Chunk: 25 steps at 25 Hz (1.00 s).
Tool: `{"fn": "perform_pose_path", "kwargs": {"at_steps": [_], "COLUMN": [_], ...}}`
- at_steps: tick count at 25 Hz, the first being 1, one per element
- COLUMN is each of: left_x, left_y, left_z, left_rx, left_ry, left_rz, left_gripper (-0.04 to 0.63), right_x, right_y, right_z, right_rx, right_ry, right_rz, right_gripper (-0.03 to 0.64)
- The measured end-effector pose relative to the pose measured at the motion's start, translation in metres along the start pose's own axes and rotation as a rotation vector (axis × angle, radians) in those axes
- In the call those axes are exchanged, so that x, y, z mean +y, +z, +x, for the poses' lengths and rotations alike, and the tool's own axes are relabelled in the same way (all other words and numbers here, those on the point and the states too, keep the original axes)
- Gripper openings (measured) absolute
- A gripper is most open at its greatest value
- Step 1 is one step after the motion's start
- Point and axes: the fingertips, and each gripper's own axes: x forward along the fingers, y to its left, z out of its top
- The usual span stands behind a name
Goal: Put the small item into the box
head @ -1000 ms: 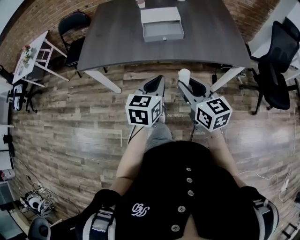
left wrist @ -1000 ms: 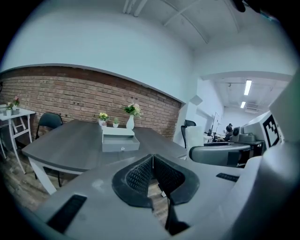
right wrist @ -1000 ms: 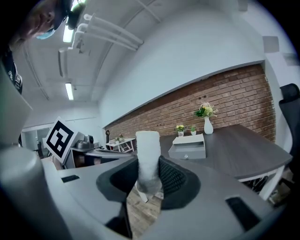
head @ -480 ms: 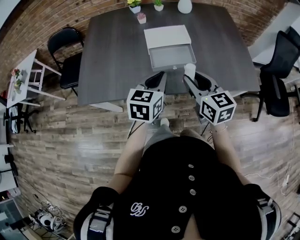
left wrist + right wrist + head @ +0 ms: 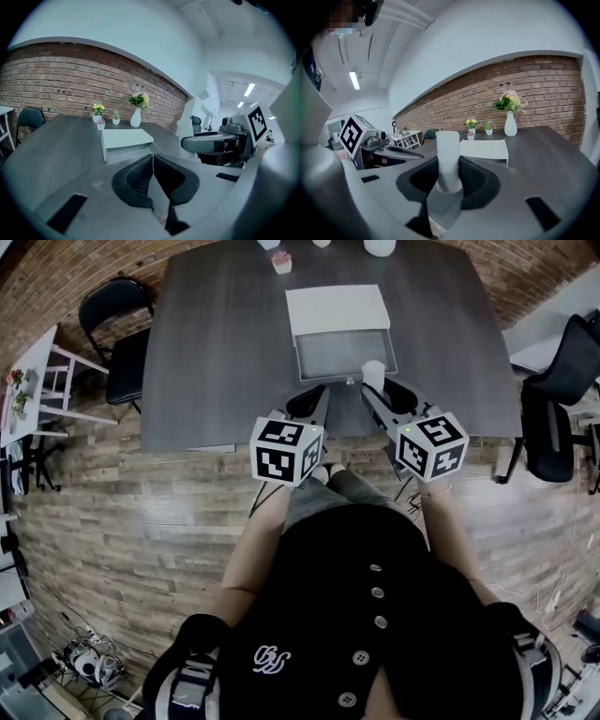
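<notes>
A white cylinder-shaped small item (image 5: 373,376) (image 5: 448,160) stands upright between the jaws of my right gripper (image 5: 378,393) (image 5: 449,176), which is shut on it. It hovers just over the near edge of the open grey box (image 5: 343,352), whose white lid (image 5: 337,309) lies behind it on the dark table (image 5: 216,352). My left gripper (image 5: 317,401) (image 5: 152,176) is shut with nothing in it, left of the right one, near the table's front edge. The box (image 5: 125,143) (image 5: 483,151) lies straight ahead in both gripper views.
Small potted plants (image 5: 281,261) and a white vase (image 5: 135,119) stand along the table's far edge by the brick wall. A black chair (image 5: 117,334) stands at the table's left, an office chair (image 5: 562,390) at its right. Wood floor lies below.
The view has closed in on the table. Both grippers moved forward from over the floor to the table's near edge, the right one carrying the white item up to the box.
</notes>
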Motion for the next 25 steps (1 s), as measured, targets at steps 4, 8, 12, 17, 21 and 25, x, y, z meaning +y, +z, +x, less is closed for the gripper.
{"fn": "perform_pose_path", "kwargs": {"at_steps": [4,8,12,17,21,25], "left_x": [0.008,0.028,0.036,0.044,0.051,0.057], "left_y": [0.005,0.001,-0.007,-0.018,-0.029,-0.037], "left_z": [0.012,0.026,0.037,0.052,0.059,0.062], "left_rx": [0.013,0.039,0.056,0.078,0.086,0.095], "left_ry": [0.015,0.042,0.049,0.053,0.056,0.066], "left_rz": [0.006,-0.019,-0.040,-0.059,-0.095,-0.120], "left_gripper": [0.015,0.015,0.015,0.015,0.015,0.016], "right_x": [-0.010,-0.020,-0.033,-0.055,-0.079,-0.092], "right_y": [0.001,0.004,-0.006,-0.036,-0.067,-0.093], "right_z": [0.021,0.053,0.080,0.114,0.142,0.160], "right_rx": [0.065,0.140,0.213,0.400,0.563,0.710], "right_ry": [0.053,0.102,0.126,0.128,0.115,0.141], "right_rz": [-0.035,-0.121,-0.169,-0.276,-0.371,-0.453], "right_gripper": [0.130,0.132,0.130,0.132,0.132,0.132]}}
